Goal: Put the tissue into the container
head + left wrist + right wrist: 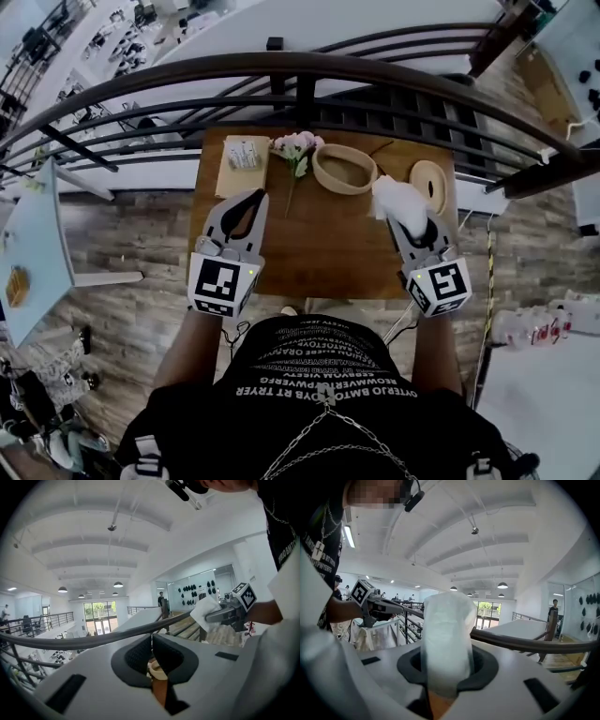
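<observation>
Status: pick is done, drop is not.

Left gripper (255, 198): jaws closed tip to tip with nothing in them, parked over the left half of the table (319, 246). Its own view shows the tips meeting, with only a slit under them.

Right gripper (415, 228): clamped on the tissue (396, 199). In the right gripper view the wad (446, 639) fills the gap between the jaws and stands well past the tips.

Tissue orientation: long axis runs along the jaws. The free end points away from me and a bit left, toward the container (342, 187). It looks bunched and soft, not flat.

Tissue position: in the head view it sits just beside the container's right end, between that and the lid (428, 185) lying off to the right. I read it as off the table, not over the opening yet. I can't tell height from here.

Container is open and looks empty. Left to do: carry the tissue left over the opening, lower it, release.

Farther back are a tissue pack (242, 153) and flowers (298, 143), both clear of the path, then the railing (300, 70).
</observation>
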{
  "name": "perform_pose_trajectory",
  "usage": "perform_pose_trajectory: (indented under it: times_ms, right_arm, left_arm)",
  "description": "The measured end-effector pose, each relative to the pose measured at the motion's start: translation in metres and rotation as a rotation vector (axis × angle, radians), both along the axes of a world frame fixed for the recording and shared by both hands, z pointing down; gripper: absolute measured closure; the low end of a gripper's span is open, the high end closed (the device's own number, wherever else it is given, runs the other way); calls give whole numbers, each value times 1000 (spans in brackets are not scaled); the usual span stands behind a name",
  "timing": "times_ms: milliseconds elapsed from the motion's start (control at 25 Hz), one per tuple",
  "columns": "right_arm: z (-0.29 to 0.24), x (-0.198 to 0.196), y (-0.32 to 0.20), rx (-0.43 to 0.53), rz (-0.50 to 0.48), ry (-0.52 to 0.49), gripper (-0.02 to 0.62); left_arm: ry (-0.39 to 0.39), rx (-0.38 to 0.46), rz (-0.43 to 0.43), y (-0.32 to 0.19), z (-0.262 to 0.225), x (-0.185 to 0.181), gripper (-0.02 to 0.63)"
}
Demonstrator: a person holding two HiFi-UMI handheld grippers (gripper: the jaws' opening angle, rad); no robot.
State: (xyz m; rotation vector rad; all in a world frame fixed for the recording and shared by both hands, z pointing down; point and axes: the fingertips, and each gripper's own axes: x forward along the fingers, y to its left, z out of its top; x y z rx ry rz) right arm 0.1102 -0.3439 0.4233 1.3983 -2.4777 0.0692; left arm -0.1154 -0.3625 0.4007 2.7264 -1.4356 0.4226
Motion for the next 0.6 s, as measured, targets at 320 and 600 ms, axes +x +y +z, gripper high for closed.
perform_pose_trajectory:
  times_ms: [320, 600]
  right_arm:
    - [41, 20, -64, -78, -21, 12, 474]
    - [105, 22, -120, -175, -70, 67, 474]
  left_arm:
    - [0, -24, -14, -44, 12, 23, 575]
    - [-5, -61, -50, -70, 30, 28, 575]
